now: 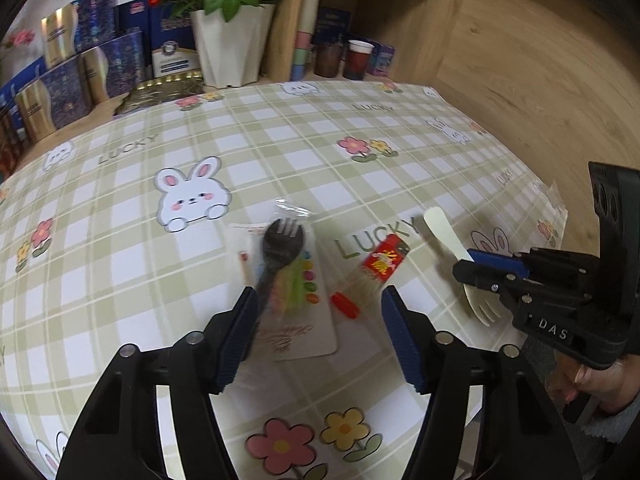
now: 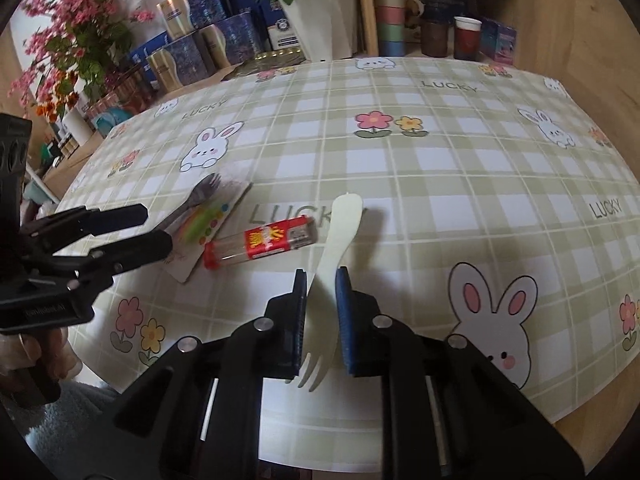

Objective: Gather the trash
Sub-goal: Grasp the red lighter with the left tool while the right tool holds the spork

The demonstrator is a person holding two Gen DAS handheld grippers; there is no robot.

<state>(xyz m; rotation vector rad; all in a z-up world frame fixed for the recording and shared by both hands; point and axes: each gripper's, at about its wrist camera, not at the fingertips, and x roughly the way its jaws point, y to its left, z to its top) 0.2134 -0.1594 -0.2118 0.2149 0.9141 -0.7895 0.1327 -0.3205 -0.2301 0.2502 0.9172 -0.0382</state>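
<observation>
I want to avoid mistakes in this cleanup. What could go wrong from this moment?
1. The right gripper pinches the white fork near its tines, so the long handle sticks out forward; it may pivot or slip when moved.
2. The left gripper is open over the black fork, which lies on a card beside the toothpick tube; closing may catch the card or push the tube, which could roll.

The right hand-held gripper (image 2: 320,280) clamps a cream plastic fork (image 2: 335,248).
</observation>
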